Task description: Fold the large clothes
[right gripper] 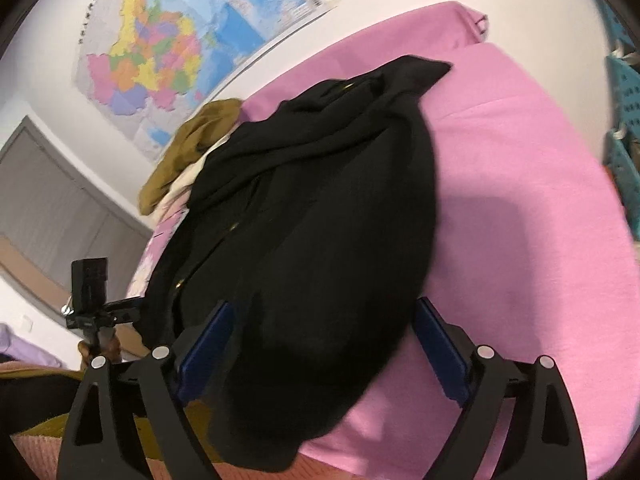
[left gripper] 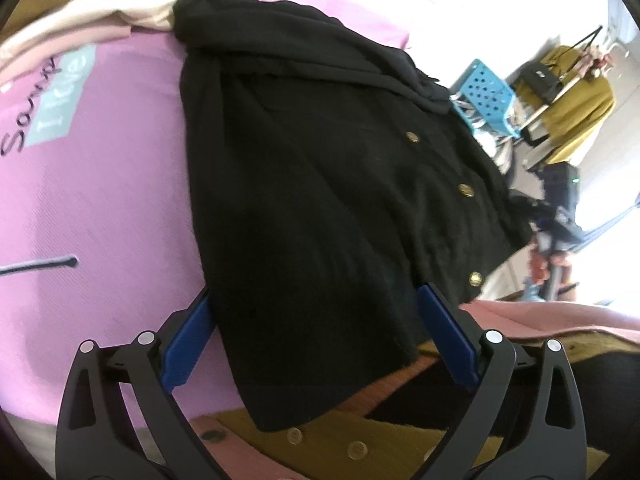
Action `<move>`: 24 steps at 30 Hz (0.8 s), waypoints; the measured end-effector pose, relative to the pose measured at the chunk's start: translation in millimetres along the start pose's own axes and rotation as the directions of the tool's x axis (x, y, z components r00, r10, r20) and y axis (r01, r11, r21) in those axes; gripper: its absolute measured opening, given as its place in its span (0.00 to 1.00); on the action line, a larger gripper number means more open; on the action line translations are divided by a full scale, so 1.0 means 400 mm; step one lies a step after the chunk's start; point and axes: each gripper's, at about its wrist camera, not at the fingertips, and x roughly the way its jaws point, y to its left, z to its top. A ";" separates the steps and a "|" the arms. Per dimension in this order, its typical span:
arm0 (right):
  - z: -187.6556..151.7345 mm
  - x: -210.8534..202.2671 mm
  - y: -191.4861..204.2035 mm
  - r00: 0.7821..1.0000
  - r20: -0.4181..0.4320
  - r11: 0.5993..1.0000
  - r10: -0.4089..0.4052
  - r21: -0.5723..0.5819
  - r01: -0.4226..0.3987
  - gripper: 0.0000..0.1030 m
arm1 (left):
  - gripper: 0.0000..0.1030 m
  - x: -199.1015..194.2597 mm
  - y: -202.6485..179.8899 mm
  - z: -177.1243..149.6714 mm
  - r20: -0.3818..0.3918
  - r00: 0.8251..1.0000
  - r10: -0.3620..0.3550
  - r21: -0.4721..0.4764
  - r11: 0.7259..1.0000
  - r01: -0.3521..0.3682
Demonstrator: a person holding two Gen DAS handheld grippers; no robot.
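One black coat (left gripper: 320, 184) lies on a pink bed (left gripper: 112, 184), its dark knit cloth creased and bunched at the far end. Three brass buttons (left gripper: 465, 189) run in a line down its right edge in the left wrist view. Its long axis runs from near to far, with the hem hanging over the near edge of the bed. A teal label (left gripper: 66, 96) lies on the bed at the far left, with black script beside it that starts "San"; the rest cannot be read. Left tongs (left gripper: 316, 312) stand wide apart, the hem between the blue pads but not gripped. Right tongs (right gripper: 322, 328) are likewise spread wide over the coat, unclamped.
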 end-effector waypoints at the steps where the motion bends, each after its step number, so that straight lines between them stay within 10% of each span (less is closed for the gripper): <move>1: -0.001 0.004 0.005 1.000 0.006 1.000 0.013 -0.004 -0.013 0.94 | 0.93 -0.001 0.000 -0.004 -0.006 1.000 -0.021 -0.002 1.000 0.021; 5: -0.005 0.010 0.008 0.994 0.012 0.994 0.108 0.007 -0.108 0.94 | 0.95 0.005 -0.005 -0.016 -0.030 0.987 -0.158 -0.019 0.987 0.157; 21: -0.029 -0.004 0.010 0.999 0.038 0.999 0.033 0.010 -0.034 0.94 | 0.79 0.030 0.000 0.014 0.034 0.987 -0.155 -0.047 0.987 0.157; 24: -0.023 0.035 0.038 0.998 0.021 0.998 0.064 -0.025 -0.063 0.79 | 0.87 0.039 0.005 0.032 0.037 0.980 -0.196 -0.088 0.976 0.199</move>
